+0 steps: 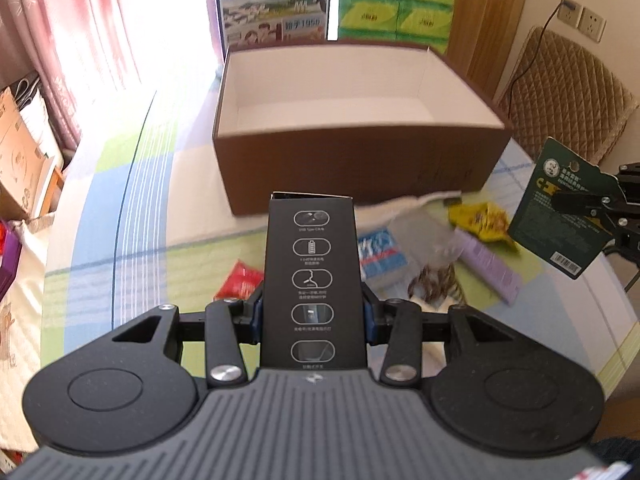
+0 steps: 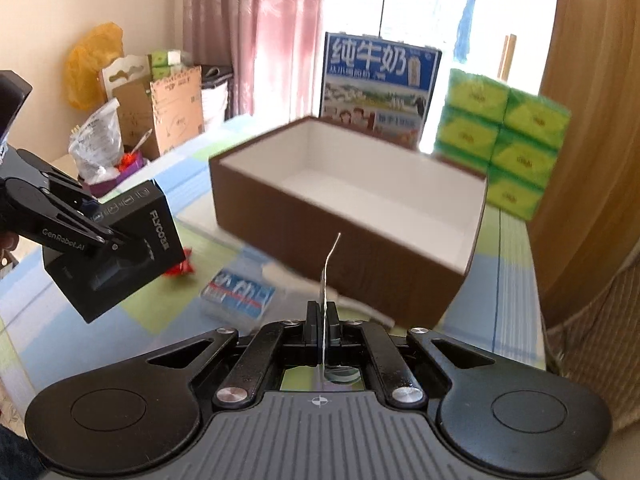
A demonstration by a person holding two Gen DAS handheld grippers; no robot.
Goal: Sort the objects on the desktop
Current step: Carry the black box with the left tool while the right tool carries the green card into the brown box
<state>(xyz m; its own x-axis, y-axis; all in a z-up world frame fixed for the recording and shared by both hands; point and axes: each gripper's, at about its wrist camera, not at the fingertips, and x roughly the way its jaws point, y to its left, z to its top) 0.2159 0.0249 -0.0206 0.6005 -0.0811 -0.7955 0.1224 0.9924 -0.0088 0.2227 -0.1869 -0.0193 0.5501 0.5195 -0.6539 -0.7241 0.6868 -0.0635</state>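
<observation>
Gripping a black box (image 1: 314, 280) at lower centre of the left wrist view, left gripper (image 1: 312, 316) fingers clamped on its sides, open brown box (image 1: 352, 168) above, right gripper (image 2: 322, 328) pinching a thin, possibly green card (image 2: 325, 280) edge-on, items blurred on the tabletop (image 1: 132, 240).

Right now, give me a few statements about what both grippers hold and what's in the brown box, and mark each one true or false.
1. The left gripper is shut on the black box. True.
2. The right gripper is open and holds nothing. False: it pinches the green card edge-on.
3. The brown box already holds several items. False: its white inside looks bare.
4. A red packet lies on the table. True.
</observation>
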